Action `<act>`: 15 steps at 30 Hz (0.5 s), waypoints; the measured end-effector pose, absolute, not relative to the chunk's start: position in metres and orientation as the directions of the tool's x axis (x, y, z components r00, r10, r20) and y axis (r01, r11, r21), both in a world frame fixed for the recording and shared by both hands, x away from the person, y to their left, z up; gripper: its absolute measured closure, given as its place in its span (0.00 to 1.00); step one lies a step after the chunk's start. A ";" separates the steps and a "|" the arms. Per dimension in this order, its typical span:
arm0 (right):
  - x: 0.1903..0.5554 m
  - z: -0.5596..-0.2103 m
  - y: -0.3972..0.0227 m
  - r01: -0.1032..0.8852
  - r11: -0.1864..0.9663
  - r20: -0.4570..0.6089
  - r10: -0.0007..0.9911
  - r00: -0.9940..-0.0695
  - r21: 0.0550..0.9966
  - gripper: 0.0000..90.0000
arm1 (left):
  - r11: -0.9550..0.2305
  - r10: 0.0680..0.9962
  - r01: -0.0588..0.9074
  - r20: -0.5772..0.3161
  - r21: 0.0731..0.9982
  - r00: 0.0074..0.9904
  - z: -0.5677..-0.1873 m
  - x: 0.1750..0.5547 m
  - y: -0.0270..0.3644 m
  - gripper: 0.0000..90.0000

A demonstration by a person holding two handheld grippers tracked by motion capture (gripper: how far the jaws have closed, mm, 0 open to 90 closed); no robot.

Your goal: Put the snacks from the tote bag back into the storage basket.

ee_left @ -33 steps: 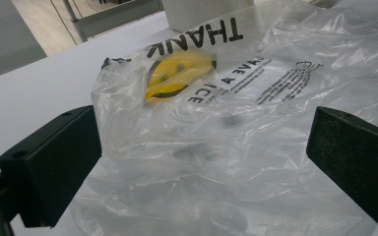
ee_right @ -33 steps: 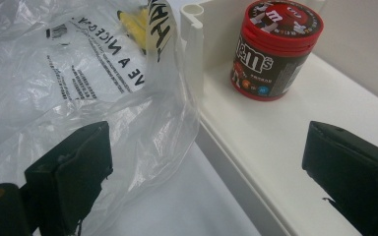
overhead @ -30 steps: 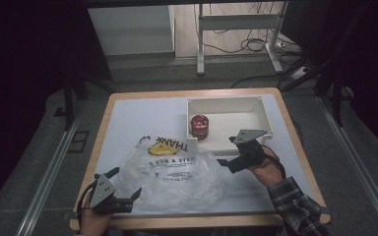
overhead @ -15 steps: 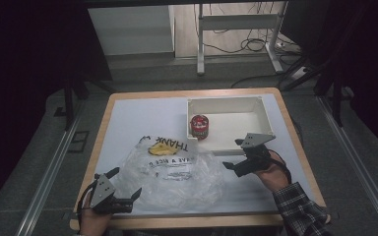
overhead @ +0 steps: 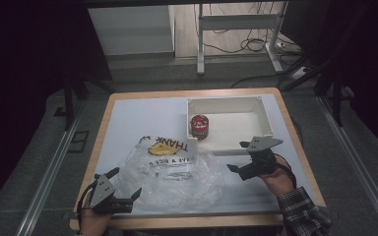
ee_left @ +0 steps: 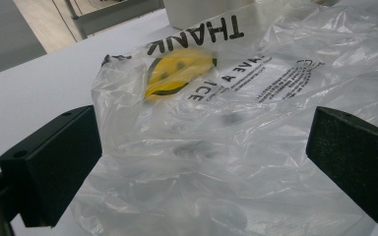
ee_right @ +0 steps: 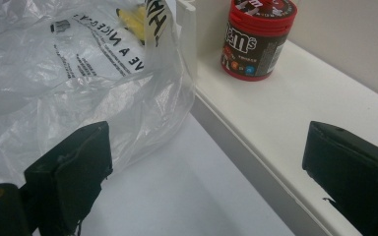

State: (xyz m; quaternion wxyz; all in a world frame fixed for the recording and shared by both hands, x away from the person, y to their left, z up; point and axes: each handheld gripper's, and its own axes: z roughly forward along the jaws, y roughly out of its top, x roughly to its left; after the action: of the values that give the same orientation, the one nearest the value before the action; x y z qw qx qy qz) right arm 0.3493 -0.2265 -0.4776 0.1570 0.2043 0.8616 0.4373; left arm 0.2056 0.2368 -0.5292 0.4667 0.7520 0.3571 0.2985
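the crumpled clear plastic bag with a yellow smiley and black lettering (overhead: 170, 169) lies flat on the near middle of the white tabletop (overhead: 133, 118), its far edge touching the shallow white tray (overhead: 270, 125), likely spread for loading. a red candy tub (overhead: 199, 127) stands upright in the tray's near-left corner. the left claw (overhead: 128, 187) rests low at the bag's near-left edge, jaws apart around plastic. the right claw (overhead: 234, 169) hovers just right of the bag, jaws apart, empty.
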 end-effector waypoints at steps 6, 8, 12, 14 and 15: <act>0.345 -0.478 -0.232 0.215 0.531 -0.096 0.497 -0.862 0.820 0.05 | -0.311 0.815 0.258 0.118 0.915 0.567 -0.529 0.206 0.237 0.00; 0.343 -0.478 -0.234 0.213 0.530 -0.100 0.500 -0.860 0.821 0.05 | -0.312 0.815 0.258 0.118 0.914 0.567 -0.529 0.206 0.237 0.00; 0.341 -0.478 -0.238 0.211 0.529 -0.107 0.507 -0.855 0.822 0.05 | -0.313 0.815 0.258 0.120 0.914 0.566 -0.529 0.206 0.236 0.00; 0.339 -0.478 -0.239 0.211 0.526 -0.106 0.510 -0.854 0.824 0.05 | -0.313 0.815 0.258 0.119 0.914 0.567 -0.530 0.205 0.236 0.00; 0.338 -0.478 -0.241 0.210 0.525 -0.109 0.512 -0.852 0.824 0.05 | -0.313 0.815 0.258 0.119 0.914 0.567 -0.530 0.205 0.236 0.00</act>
State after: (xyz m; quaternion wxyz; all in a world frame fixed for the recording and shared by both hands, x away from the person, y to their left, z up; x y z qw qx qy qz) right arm 0.3378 -0.2406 -0.4784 0.1717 0.2109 0.8563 0.4391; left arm 0.2055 0.2362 -0.5295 0.4653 0.7530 0.3563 0.2993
